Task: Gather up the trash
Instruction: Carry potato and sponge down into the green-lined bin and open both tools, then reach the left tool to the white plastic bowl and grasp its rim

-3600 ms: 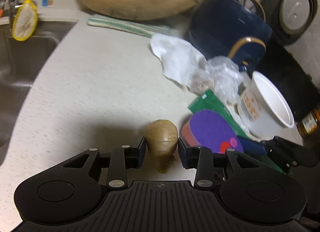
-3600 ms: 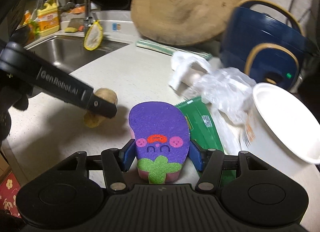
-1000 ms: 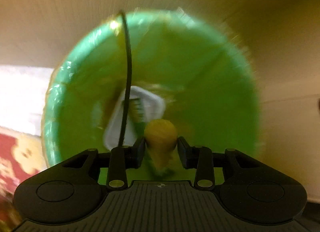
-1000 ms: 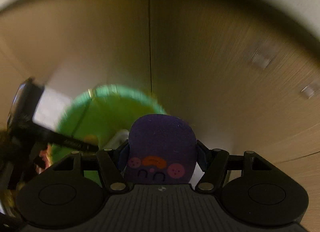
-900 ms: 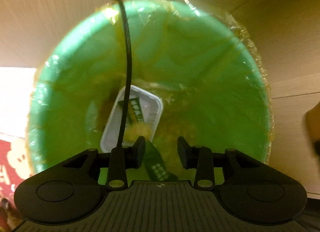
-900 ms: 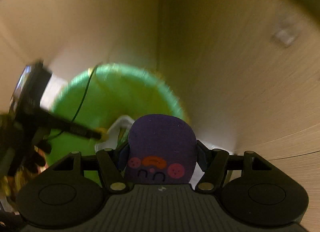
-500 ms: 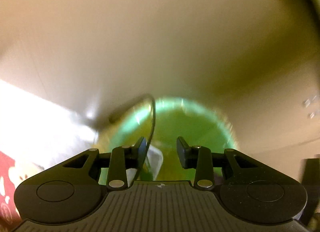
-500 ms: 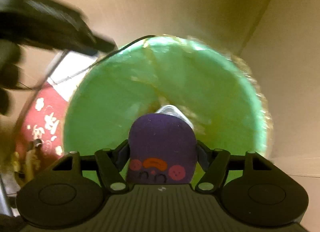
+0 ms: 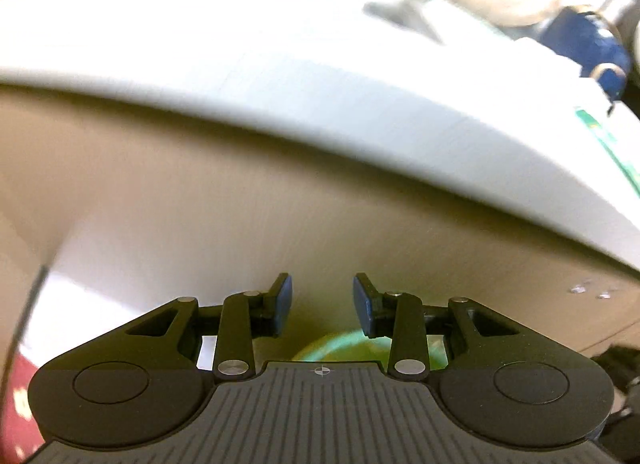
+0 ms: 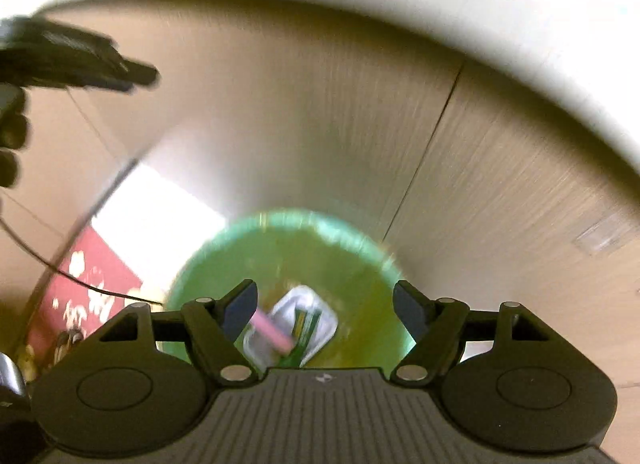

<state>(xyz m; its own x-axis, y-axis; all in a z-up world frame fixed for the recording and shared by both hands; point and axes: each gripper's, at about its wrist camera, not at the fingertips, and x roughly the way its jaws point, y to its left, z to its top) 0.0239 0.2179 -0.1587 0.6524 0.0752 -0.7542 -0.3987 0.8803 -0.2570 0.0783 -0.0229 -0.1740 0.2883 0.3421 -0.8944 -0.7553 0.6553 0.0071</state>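
My right gripper [image 10: 325,304] is open and empty above the green trash bin [image 10: 360,264] on the floor. Inside the bin lie a white tray [image 10: 316,314] and a pink blurred piece [image 10: 272,330], the sponge seen edge-on. My left gripper [image 9: 322,306] is open and empty, raised in front of the cabinet front [image 9: 240,200]; only the bin's rim [image 9: 336,346] shows below it. The left gripper also shows in the right wrist view [image 10: 80,60], upper left.
The white countertop edge [image 9: 320,92] runs across above. On it are a blue pot [image 9: 588,52] and a green packet [image 9: 604,136]. A red patterned mat [image 10: 84,292] lies on the floor left of the bin. A black cable [image 10: 60,272] hangs there.
My right gripper opened and the purple sponge dropped into the bin. My left gripper, which let go of the brown piece earlier, rose from the bin toward the countertop.
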